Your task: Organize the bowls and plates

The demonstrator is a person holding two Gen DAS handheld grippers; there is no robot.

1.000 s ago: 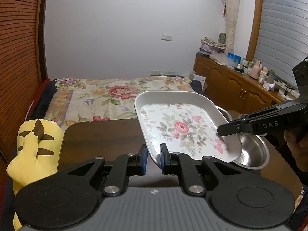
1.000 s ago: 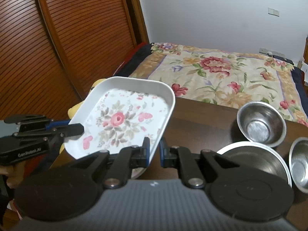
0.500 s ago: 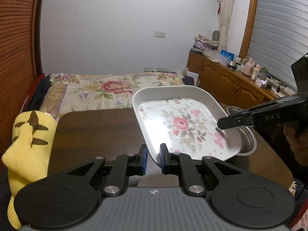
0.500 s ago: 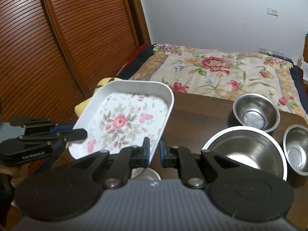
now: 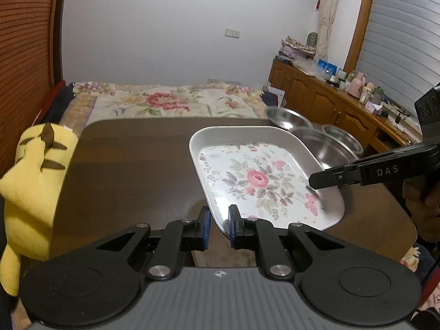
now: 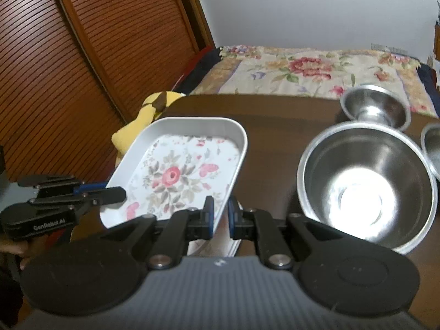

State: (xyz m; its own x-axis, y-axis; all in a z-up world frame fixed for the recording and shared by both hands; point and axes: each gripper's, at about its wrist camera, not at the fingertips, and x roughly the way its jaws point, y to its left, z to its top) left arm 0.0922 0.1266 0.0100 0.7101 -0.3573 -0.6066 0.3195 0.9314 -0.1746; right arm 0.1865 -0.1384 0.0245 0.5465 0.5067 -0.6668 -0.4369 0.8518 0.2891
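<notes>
A white rectangular plate with a rose pattern [image 5: 264,181] [image 6: 178,170] hangs low over the dark wooden table [image 5: 132,165], tilted. My left gripper [image 5: 219,220] is shut on its near rim. My right gripper [image 6: 220,214] is shut on the opposite rim, and in the left wrist view its black fingers [image 5: 324,178] clamp the plate's right edge. The left gripper's fingers [image 6: 112,194] show at the plate's left edge in the right wrist view. A pale plate [image 6: 211,247] lies partly hidden under the held one. A large steel bowl [image 6: 368,189] stands to the right.
Two smaller steel bowls [image 6: 374,110] [image 6: 433,143] stand behind and right of the large one. A yellow plush toy [image 5: 33,181] leans at the table's left edge. A bed with a floral cover [image 5: 170,104] lies beyond the table, and wooden cabinets [image 5: 324,101] line the right wall.
Both grippers have come down together with the plate, which now sits lower over the table. The steel bowls look nearer and larger in the right wrist view.
</notes>
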